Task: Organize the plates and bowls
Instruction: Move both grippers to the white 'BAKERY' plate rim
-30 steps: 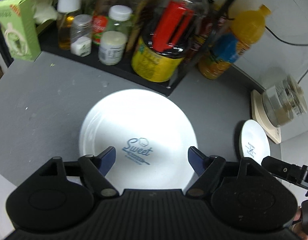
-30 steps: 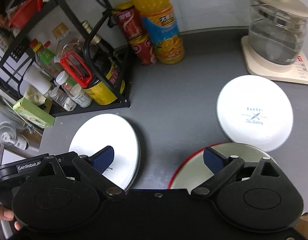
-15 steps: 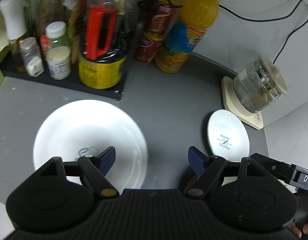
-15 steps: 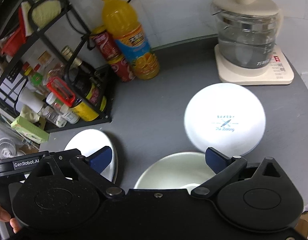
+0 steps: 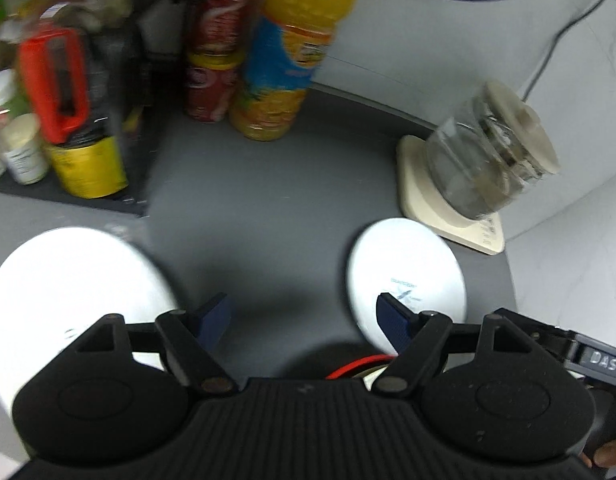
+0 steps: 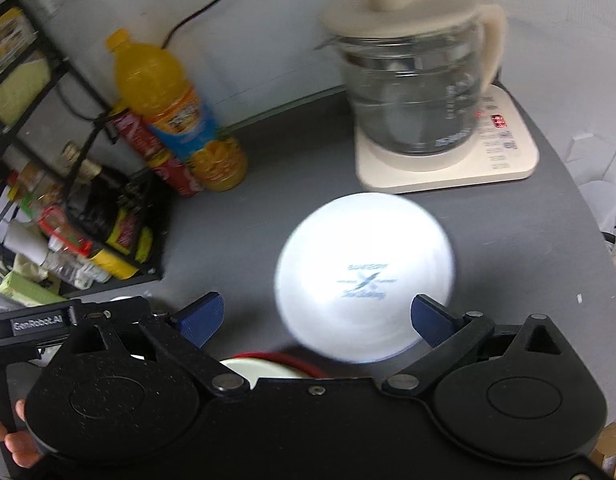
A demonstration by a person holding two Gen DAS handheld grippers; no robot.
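Three dishes sit on the gray worktop (image 5: 267, 216). The big plate (image 5: 67, 280) lies at the left, near the rack (image 5: 139, 184). The small plate (image 6: 366, 284) lies just beside the kettle base (image 6: 508, 160). A bowl with a red rim (image 6: 291, 360) peeks out close under both tools.

The left tool (image 5: 303, 312) is spread wide and holds nothing. It hangs over bare worktop between the two plates. The right tool (image 6: 316, 316) is spread wide too, also with nothing in it, and points at the small plate.

I think the step now is to pick up the small plate. To do it well, come in low and flat at the near edge, so one finger slips under the rim. Squeeze softly, because the plate looks smooth and could slide. Lift it straight up, away from the kettle (image 6: 412, 80). Both views are blurry, so slow down first.
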